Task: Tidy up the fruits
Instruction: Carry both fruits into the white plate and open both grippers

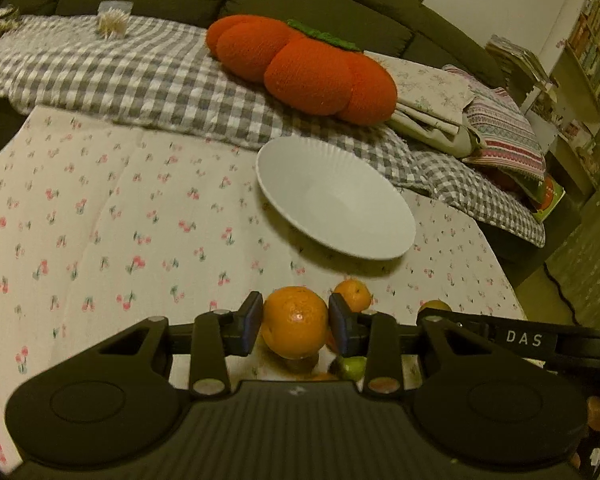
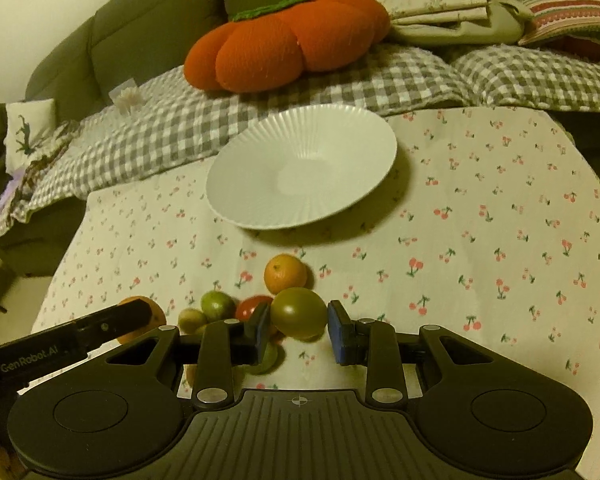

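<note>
My left gripper (image 1: 295, 322) is shut on a large orange (image 1: 295, 322), held just above the cherry-print cloth. A smaller orange (image 1: 353, 295) lies just beyond it, and a green fruit (image 1: 352, 367) shows below. My right gripper (image 2: 298, 326) is open around a green-brown tomato (image 2: 298, 313), with a gap at the right pad. Beside it lie a small orange (image 2: 285, 274), a red tomato (image 2: 252, 307) and green fruits (image 2: 218, 305). The empty white ribbed plate (image 1: 336, 200) sits farther back; it also shows in the right wrist view (image 2: 300, 166).
A table with a cherry-print cloth (image 1: 120, 220) stands against a sofa with a grey checked blanket (image 1: 120, 68). An orange pumpkin cushion (image 1: 304, 68) and folded linens (image 1: 480, 120) lie behind the plate. The left gripper's arm (image 2: 68, 340) crosses the right view's lower left.
</note>
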### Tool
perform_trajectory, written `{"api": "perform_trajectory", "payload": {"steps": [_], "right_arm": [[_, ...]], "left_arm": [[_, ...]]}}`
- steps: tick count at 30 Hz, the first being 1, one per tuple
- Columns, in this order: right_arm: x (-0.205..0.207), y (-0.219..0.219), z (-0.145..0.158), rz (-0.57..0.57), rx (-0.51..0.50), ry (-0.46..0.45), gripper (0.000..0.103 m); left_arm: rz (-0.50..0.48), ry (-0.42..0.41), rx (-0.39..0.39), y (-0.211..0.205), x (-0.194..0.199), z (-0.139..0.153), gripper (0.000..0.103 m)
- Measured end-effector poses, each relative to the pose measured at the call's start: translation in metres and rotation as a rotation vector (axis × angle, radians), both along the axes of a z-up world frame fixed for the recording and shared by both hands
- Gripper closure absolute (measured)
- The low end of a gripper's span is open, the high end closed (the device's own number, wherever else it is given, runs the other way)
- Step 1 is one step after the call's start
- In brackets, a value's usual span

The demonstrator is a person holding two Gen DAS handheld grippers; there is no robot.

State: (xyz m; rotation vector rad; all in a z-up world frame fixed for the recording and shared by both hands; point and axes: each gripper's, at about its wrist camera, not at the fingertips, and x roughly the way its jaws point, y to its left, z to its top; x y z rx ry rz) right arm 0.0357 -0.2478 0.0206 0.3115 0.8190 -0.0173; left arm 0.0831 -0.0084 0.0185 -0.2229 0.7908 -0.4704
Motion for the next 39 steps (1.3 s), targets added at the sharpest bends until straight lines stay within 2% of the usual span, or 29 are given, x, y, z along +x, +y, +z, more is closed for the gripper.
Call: {"api": "perform_trajectory", "payload": {"steps": [8, 18, 27, 30, 34, 39], "right_arm": [[0.023, -0.016, 0.007, -0.014, 0.004, -0.032, 0.074], [0.051, -0.029, 0.008, -0.017, 0.033, -0.069, 0.074], [0.083, -0.031, -0.002, -0.004, -0.022, -0.074, 0.074], [0.092, -0.026, -0.007, 0.015, -0.058, -0.072, 0.074], [0.100, -0.019, -0.016, 0.038, -0.115, -0.064, 0.074], [0.104, -0.016, -0.020, 0.049, -0.131, -0.064, 0.072]], "left_arm": [[-0.025, -0.061, 0.018, -0.013, 0.034, 0.017, 0.069], [-0.085, -0.072, 0.007, -0.048, 0.067, 0.002, 0.069], [-0.093, -0.079, -0.019, -0.063, 0.097, -0.011, 0.068], [-0.104, -0.075, 0.003, -0.069, 0.101, -0.020, 0.068], [-0.112, -0.077, -0.011, -0.071, 0.103, -0.023, 0.068], [-0.113, -0.078, -0.017, -0.070, 0.103, -0.024, 0.066]]}}
